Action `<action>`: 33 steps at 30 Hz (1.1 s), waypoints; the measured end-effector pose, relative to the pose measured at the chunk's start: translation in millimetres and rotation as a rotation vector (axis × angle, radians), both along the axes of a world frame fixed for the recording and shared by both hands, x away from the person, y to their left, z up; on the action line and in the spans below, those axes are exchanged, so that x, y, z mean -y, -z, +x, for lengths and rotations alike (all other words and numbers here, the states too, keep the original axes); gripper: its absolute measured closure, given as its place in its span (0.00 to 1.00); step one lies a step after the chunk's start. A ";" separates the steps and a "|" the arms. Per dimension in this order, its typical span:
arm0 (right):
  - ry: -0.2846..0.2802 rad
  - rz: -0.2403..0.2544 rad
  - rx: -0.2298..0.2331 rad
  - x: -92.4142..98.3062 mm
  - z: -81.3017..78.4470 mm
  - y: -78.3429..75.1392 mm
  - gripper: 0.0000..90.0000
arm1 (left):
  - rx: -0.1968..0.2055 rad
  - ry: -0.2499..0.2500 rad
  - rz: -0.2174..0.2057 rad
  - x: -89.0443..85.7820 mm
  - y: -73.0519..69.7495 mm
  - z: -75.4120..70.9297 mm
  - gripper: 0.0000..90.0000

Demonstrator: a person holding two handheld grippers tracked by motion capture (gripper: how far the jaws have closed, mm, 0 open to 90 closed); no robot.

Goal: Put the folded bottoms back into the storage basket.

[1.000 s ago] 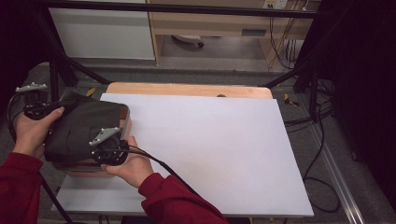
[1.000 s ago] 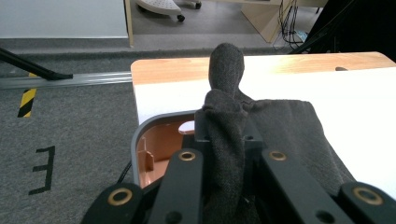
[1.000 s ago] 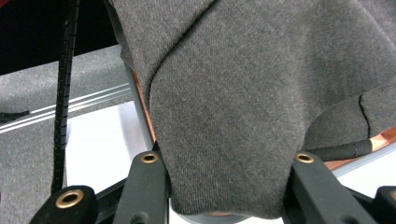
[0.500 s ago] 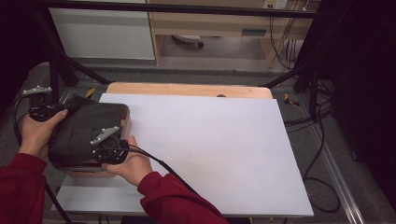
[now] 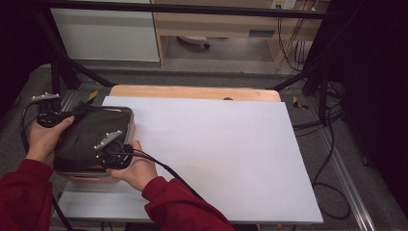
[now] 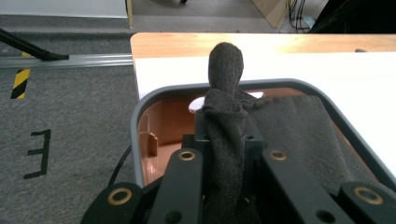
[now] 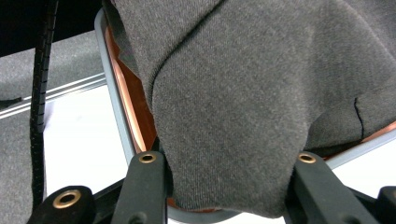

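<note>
Cloth over the bin, both claws on it

Dark grey cloth [image 5: 89, 137] lies draped across an orange bin [image 5: 129, 126] with a grey rim at the table's [image 5: 216, 144] near-left corner; left claw [image 6: 224, 154] pinches a bunched fold tight at the far-left rim, right claw [image 7: 226, 163] stands wide with cloth bulging between its jaws, likely to spread or lift it evenly. Whatever the bin holds is mostly hidden under the fabric, and whether the right claw's jaws actually bite the cloth is hard to tell

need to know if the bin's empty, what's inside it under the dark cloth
The dark cloth covers most of the bin. One open corner shows bare orange wall and something pale; the rest is hidden.
</note>
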State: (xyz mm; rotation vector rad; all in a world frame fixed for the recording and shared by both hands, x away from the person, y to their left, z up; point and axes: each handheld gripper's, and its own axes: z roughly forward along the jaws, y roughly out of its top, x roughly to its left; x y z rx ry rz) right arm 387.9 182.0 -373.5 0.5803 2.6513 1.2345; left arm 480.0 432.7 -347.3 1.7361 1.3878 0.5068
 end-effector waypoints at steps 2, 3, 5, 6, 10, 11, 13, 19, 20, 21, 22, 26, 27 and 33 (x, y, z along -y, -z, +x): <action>0.002 -0.005 -0.004 -0.3 0.3 0.6 0.70 | -0.001 -0.002 -0.004 0.3 2.6 0.5 0.92; 0.002 -0.007 -0.005 -0.4 0.5 0.8 0.70 | -0.005 -0.002 -0.006 -0.2 3.7 0.6 0.92; 0.008 -0.009 -0.013 -0.4 1.0 1.0 0.69 | -0.007 -0.009 -0.017 -1.2 6.0 0.7 0.92; 0.013 -0.008 -0.017 -0.5 1.6 1.2 0.69 | -0.007 -0.014 -0.018 -1.5 7.1 0.6 0.91; 0.010 -0.013 -0.023 -0.6 3.1 2.1 0.68 | -0.013 -0.019 -0.021 -2.5 10.4 0.2 0.91; 0.010 -0.014 -0.024 -0.7 3.0 2.1 0.68 | -0.011 -0.017 -0.021 -2.5 10.4 0.3 0.91; 0.011 -0.014 -0.025 -0.9 2.9 2.4 0.68 | -0.004 -0.013 -0.019 -1.7 9.7 0.4 0.91; 0.010 -0.020 -0.030 -1.5 2.6 2.6 0.67 | 0.000 -0.013 -0.020 -1.6 8.9 -0.2 0.91; 0.010 -0.020 -0.028 -1.5 2.4 2.6 0.67 | 0.001 -0.014 -0.022 -1.6 8.9 -0.2 0.91; 0.012 -0.022 -0.027 -1.6 2.1 2.4 0.67 | 0.009 -0.020 -0.013 -1.3 8.4 -0.5 0.89; 0.018 -0.031 -0.007 -1.3 1.1 1.9 0.65 | 0.031 -0.023 0.020 0.3 7.0 -1.3 0.83; 0.025 -0.046 0.072 3.5 -9.1 -9.4 0.45 | 0.087 -0.044 0.085 8.4 -1.5 -7.0 0.48; 0.020 -0.042 0.061 6.1 -10.9 -13.0 0.42 | 0.098 -0.050 0.083 10.2 -5.0 -9.1 0.41; 0.046 0.028 0.072 25.2 -15.7 -26.8 0.25 | 0.139 -0.043 0.055 26.2 -24.2 -23.4 0.27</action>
